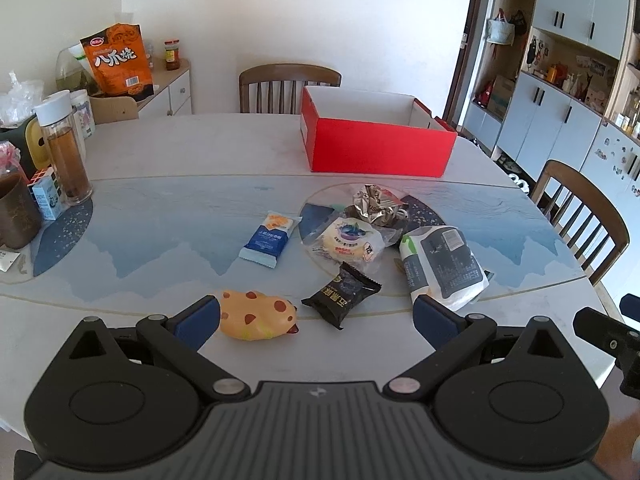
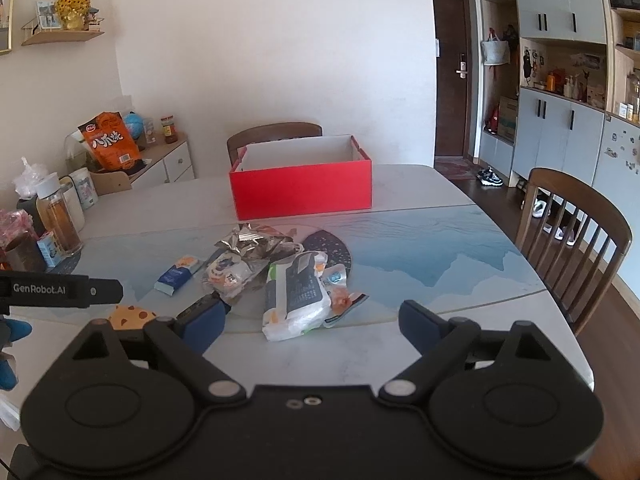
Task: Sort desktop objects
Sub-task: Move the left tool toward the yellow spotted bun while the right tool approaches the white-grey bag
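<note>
A red box point(image 1: 380, 148) point(image 2: 302, 190) with a white inside stands open at the far side of the table. Snack packets lie before it: a blue-white packet point(image 1: 269, 239) point(image 2: 176, 274), a round pastry in clear wrap point(image 1: 347, 242), crumpled foil point(image 1: 374, 200) point(image 2: 256, 242), a black packet point(image 1: 341, 294), a large white-and-dark pack point(image 1: 444, 266) point(image 2: 296, 294). A yellow spotted toy point(image 1: 256, 315) point(image 2: 132, 316) lies just inside my left gripper's left pad. My left gripper point(image 1: 316, 316) is open above the near table. My right gripper point(image 2: 312, 318) is open too, nothing between its fingers.
At the table's left edge stand a glass bottle point(image 1: 66, 152), a brown mug point(image 1: 16, 212), a small blue carton point(image 1: 48, 194) and an orange snack bag point(image 1: 118, 62). Wooden chairs stand behind the box point(image 1: 290, 88) and at the right point(image 2: 576, 236). Cabinets line the right wall.
</note>
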Demonstrator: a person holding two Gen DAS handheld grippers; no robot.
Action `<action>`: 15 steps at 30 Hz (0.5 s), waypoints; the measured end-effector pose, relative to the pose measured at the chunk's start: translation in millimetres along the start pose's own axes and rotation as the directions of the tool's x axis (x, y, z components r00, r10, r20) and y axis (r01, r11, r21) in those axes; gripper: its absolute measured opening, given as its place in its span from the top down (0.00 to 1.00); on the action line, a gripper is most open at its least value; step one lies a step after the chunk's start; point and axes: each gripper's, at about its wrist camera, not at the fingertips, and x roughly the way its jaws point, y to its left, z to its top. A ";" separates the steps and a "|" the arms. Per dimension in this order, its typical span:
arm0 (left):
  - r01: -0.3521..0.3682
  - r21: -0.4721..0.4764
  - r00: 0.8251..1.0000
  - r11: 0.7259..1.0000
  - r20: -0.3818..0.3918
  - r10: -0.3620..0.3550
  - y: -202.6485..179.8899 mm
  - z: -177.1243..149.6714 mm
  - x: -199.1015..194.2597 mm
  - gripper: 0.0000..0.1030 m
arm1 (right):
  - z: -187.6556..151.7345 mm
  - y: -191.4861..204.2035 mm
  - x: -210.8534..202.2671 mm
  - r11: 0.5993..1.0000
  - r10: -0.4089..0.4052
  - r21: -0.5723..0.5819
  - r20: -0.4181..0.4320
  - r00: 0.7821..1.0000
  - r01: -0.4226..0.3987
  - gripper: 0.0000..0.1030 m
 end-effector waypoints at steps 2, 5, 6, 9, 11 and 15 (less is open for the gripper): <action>0.004 0.004 1.000 1.000 -0.001 -0.004 1.7 0.3 2.9 0.00 | 0.8 0.4 2.0 1.000 0.002 -0.004 -0.001 1.000 -0.002 0.08; -0.002 0.022 1.000 1.000 -0.003 0.003 5.0 -0.4 9.8 0.00 | 0.7 0.4 8.4 1.000 0.004 -0.004 -0.010 1.000 -0.004 0.08; -0.002 0.028 1.000 1.000 -0.004 0.002 6.7 -0.6 13.0 0.00 | 0.7 0.6 11.2 1.000 0.005 -0.003 -0.014 1.000 -0.005 0.08; -0.005 0.045 1.000 0.999 -0.009 0.005 12.7 -3.1 24.8 0.00 | -0.5 0.8 22.9 1.000 0.007 -0.001 -0.032 0.999 -0.007 0.08; 0.002 0.053 1.000 0.999 -0.008 -0.002 17.4 -4.2 32.6 0.00 | -0.8 1.3 31.1 1.000 0.006 0.000 -0.042 0.999 -0.006 0.08; 0.002 0.069 1.000 0.998 -0.017 -0.001 25.6 -6.2 50.5 0.00 | 0.9 1.5 45.8 1.000 0.013 0.006 -0.058 0.998 -0.012 0.08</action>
